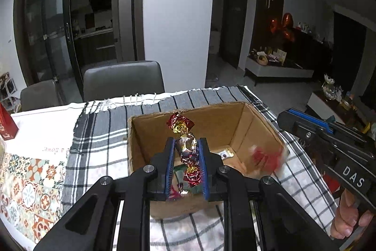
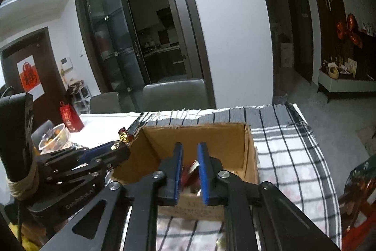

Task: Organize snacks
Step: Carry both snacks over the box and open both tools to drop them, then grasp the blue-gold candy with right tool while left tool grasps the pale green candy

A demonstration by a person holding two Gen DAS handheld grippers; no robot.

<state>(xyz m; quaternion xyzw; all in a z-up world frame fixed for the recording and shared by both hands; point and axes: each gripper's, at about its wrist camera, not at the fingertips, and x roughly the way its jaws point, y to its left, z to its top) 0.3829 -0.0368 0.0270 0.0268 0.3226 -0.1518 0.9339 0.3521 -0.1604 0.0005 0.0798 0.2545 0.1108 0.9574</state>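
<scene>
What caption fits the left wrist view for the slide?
Left tool grips a foil-wrapped candy above the open cardboard box on the checked cloth.

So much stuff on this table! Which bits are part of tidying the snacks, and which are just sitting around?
Part of the job:
- foil-wrapped candy, clamped in the left gripper
- cardboard box with a few snacks inside
- right gripper, open above the box

Just lying about:
- red gift box
- plastic tub
- grey chairs
- checked cloth

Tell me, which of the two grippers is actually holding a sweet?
The left gripper: a foil-wrapped candy sits clamped between its fingers above the cardboard box. The right gripper holds nothing.
</scene>
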